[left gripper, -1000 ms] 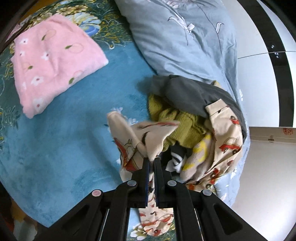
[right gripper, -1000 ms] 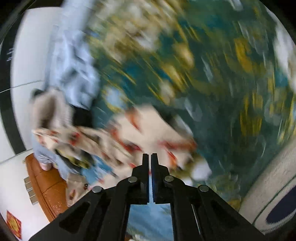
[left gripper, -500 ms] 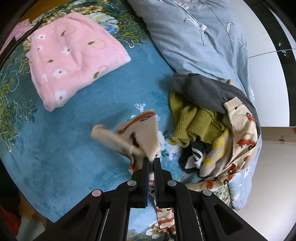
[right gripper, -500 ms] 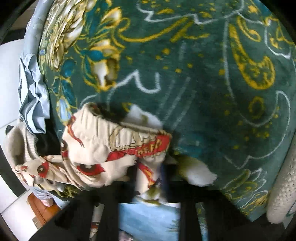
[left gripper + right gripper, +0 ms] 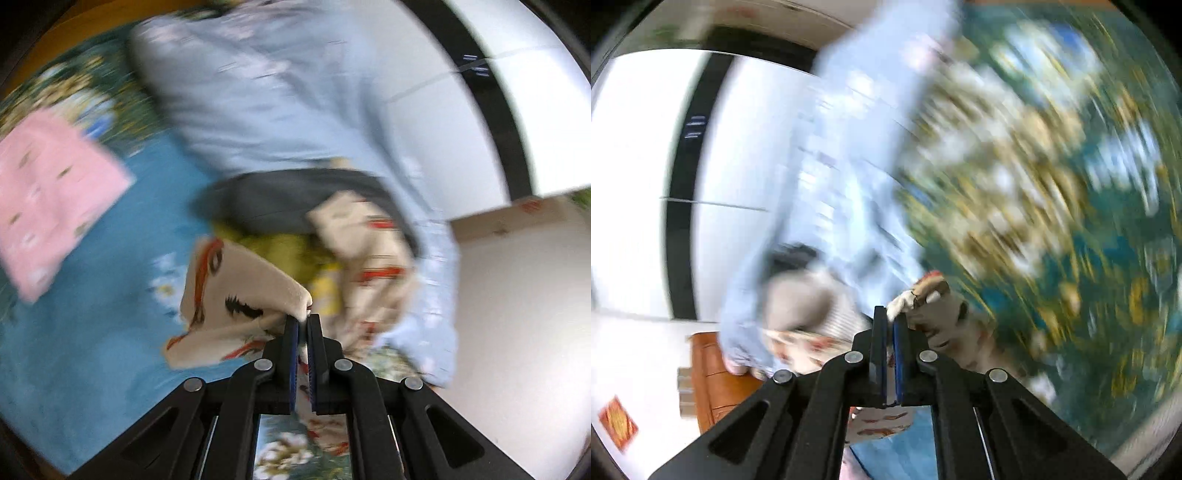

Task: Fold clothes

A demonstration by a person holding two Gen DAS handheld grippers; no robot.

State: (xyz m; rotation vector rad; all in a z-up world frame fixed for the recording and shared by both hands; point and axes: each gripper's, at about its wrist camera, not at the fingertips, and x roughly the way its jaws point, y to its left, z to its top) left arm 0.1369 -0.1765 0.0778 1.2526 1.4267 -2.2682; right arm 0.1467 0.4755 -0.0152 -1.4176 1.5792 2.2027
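Cream garment [image 5: 236, 295]: clamped in left gripper [image 5: 303, 325] and right gripper [image 5: 891, 321], lifted since a second ago off the bed [image 5: 92, 332], lower centre; both views now blurred. Pile [image 5: 295, 221] at centre, pink fold [image 5: 51, 199] left. Spreading judged underway.

Cream garment [image 5: 236, 291] with red cartoon print (some black marks); pink floral cloth [image 5: 51, 199]; teal flowered blanket [image 5: 92, 332].

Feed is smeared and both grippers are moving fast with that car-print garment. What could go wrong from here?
1. The left gripper pinches only a corner of the cream car-print garment; a hard pull may slip it.
2. The unfolded pile lies close beside it and could snag.
3. The right gripper also holds just an edge.
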